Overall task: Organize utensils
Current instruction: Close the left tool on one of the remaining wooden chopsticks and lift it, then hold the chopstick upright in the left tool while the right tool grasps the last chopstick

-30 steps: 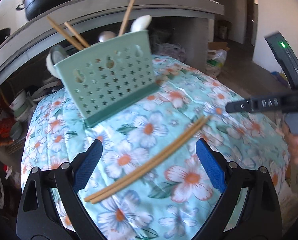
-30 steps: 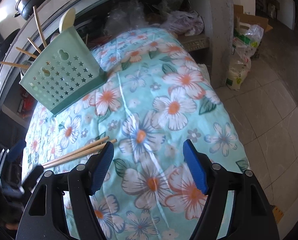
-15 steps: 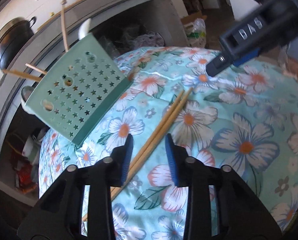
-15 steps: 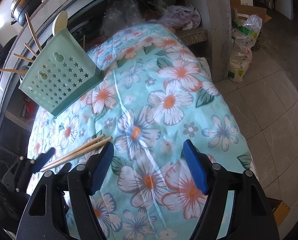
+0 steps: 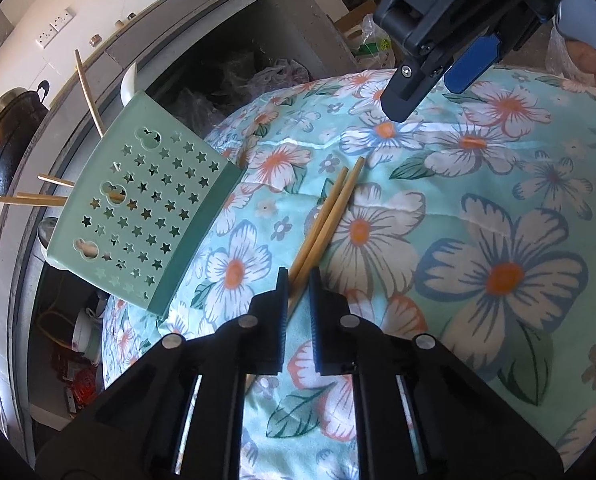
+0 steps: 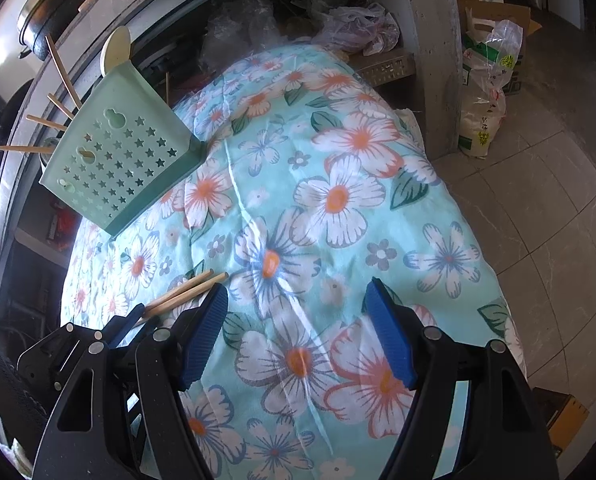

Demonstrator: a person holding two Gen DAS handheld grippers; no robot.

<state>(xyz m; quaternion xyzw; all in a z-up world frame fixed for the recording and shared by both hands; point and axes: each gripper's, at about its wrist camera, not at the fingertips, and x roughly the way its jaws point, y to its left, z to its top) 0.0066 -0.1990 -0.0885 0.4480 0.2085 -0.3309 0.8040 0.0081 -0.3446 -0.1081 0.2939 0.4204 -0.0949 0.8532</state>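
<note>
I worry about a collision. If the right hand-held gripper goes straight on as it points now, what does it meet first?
Probably only the flowered cloth: the open right hand-held gripper points down at a bare patch.

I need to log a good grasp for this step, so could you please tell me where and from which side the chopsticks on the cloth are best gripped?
Grip the chopsticks near their thicker near end, coming from above and behind along their length, pads either side. They lie flat, side by side on the cloth, so one pinch across takes both. The left tool is already shut on them there.
</note>
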